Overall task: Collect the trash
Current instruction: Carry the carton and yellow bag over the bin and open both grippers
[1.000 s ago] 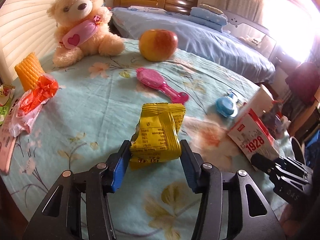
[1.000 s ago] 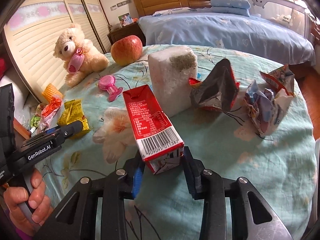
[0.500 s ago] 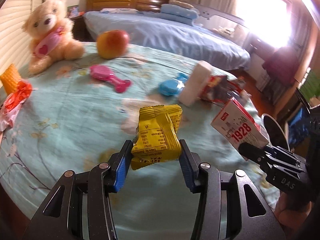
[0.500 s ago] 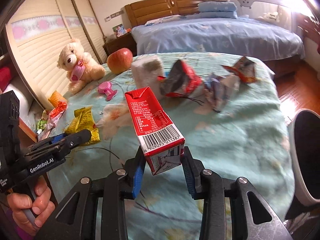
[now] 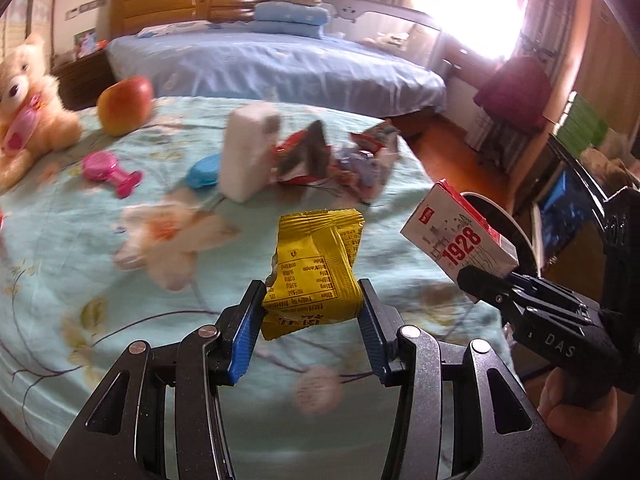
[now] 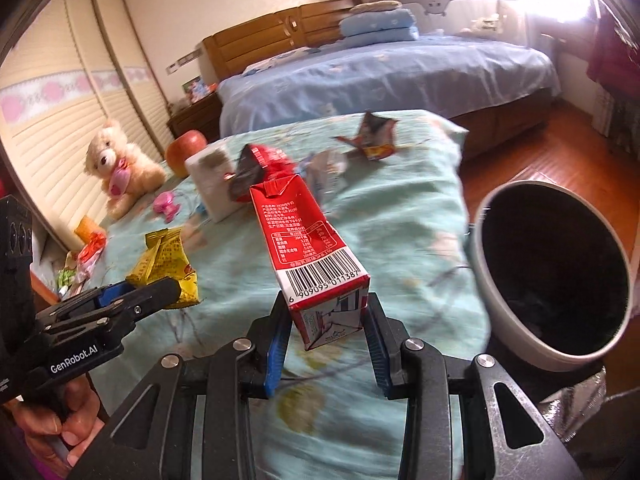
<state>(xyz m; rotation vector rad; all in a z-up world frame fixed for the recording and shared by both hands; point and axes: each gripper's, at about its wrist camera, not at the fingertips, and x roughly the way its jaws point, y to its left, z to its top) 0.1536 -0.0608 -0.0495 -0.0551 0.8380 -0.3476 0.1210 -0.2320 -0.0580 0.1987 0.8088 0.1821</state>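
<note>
Both grippers have swung rightward off the table: left gripper [image 5: 312, 312] clamping the yellow wrapper [image 5: 316, 268], right gripper [image 6: 326, 328] clamping the red carton [image 6: 308, 244] near the now-visible bin [image 6: 500, 320], so disposal seems imminent.

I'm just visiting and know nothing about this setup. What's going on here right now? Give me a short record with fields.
Setting: bedroom, table with a floral cloth
Left tool: shut on a yellow wrapper, held above the table
Right tool: shut on a red milk carton, held above the table
Bin: grey, dark inside, beside the table edge, to the right of the carton
Trash on the table: crumpled wrappers, white block
Not trash: teddy bear, apple, pink toy
Likely next step: drop both items in the bin
</note>
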